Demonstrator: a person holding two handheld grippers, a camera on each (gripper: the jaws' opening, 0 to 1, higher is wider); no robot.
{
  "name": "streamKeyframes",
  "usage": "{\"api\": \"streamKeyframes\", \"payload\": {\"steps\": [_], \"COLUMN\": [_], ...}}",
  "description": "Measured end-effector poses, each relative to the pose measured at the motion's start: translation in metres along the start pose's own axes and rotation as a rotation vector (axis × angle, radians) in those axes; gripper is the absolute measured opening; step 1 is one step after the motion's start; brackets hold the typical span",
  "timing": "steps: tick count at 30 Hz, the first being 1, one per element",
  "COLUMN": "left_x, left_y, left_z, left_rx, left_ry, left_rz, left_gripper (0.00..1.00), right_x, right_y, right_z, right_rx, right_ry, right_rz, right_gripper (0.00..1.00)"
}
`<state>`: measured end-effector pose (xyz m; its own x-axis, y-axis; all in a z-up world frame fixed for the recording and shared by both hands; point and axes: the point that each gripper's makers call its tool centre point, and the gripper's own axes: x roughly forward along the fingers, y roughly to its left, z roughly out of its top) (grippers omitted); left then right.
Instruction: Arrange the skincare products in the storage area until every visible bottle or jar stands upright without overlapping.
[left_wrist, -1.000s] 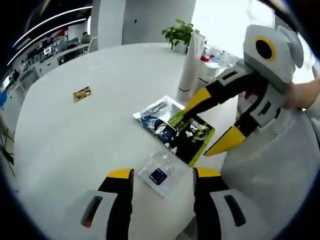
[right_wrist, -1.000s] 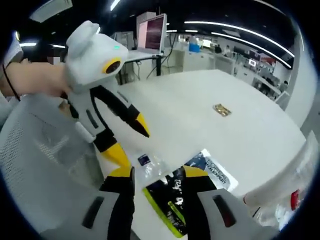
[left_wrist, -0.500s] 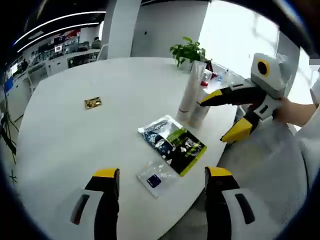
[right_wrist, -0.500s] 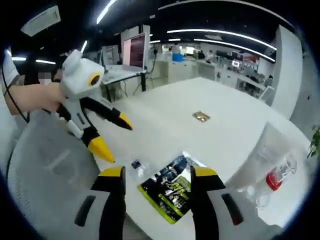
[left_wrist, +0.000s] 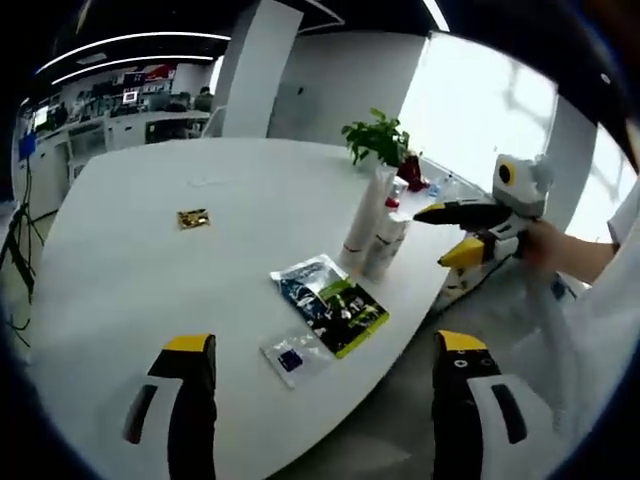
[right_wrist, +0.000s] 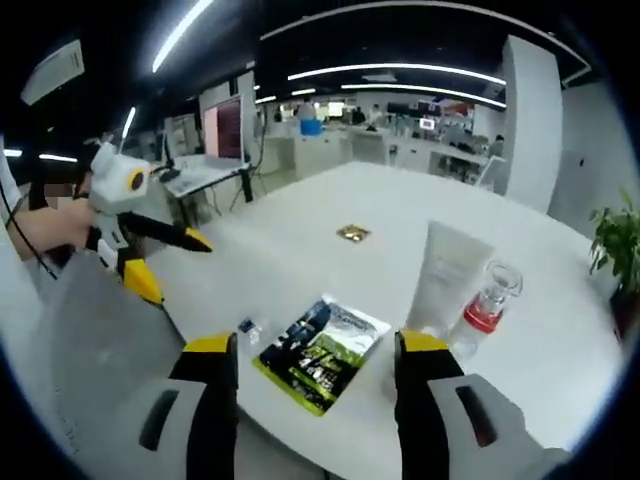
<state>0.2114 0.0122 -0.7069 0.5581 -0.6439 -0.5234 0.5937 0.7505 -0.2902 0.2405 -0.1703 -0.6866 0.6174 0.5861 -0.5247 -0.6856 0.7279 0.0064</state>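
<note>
We list the skincare items first. A white tube (right_wrist: 446, 279), tapered and matte, stands upright on its cap near the table's edge; in the left gripper view the tube (left_wrist: 362, 215) stands just ahead of the sachets. Just beside it, touching or nearly so, stands a clear bottle (right_wrist: 482, 305) with a red band and a glassy top. In the left gripper view a second, shorter white tube (left_wrist: 386, 243) stands against the first.

A flat sachet (right_wrist: 318, 351), glossy, printed dark with green and blue-white ends, lies face up on the table; in the left gripper view what seem two overlapping packs (left_wrist: 328, 302) make it up, though we cannot tell for sure. Near it, apart, lies a small clear pouch (left_wrist: 293, 357) with a dark square label. A small gold foil packet (left_wrist: 193, 217) lies well apart, out on the open surface.

The table (left_wrist: 150, 280) is white, smooth and round-edged. A leafy potted plant (left_wrist: 379, 141) stands behind the tubes.

The left gripper (left_wrist: 318, 415) hovers off the table's edge, its yellow-tipped black jaws spread wide with nothing between them. The right gripper (right_wrist: 315, 400) hangs likewise, jaws spread and empty; we see it from the left gripper view (left_wrist: 452, 232) too, held in a hand (left_wrist: 540, 248).

Grey mesh chair fabric (right_wrist: 90, 340) sits beside the table.
</note>
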Motion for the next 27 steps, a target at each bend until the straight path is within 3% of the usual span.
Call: {"api": "streamKeyframes", "payload": {"steps": [6,12,18,23,27], "left_x": [-0.015,-0.024,-0.039,-0.051,-0.055], "left_y": [-0.007,-0.005,-0.002,-0.001,-0.004], "left_z": [0.014,0.018,0.011,0.007,0.001], "left_rx": [-0.023,-0.043,-0.078,-0.084,-0.081], "left_ry": [-0.084,-0.116,-0.130,-0.146,-0.139], "left_rz": [0.033,0.092,0.157,0.215,0.246], "left_gripper": [0.93,0.99,0.99,0.99,0.99], "right_x": [-0.008,-0.016,-0.022,-0.026,-0.030], "right_y": [0.003,0.004,0.003,0.001,0.002], "right_z": [-0.007,0.001,-0.009,0.000,-0.002], "right_rx": [0.053,0.078,0.108,0.110,0.126], "right_ry": [-0.003,-0.043,-0.009,-0.064,-0.049], "right_rz": [0.007,0.005,-0.002,0.004,0.002], "right_gripper": [0.73,0.80,0.88,0.92,0.93]}}
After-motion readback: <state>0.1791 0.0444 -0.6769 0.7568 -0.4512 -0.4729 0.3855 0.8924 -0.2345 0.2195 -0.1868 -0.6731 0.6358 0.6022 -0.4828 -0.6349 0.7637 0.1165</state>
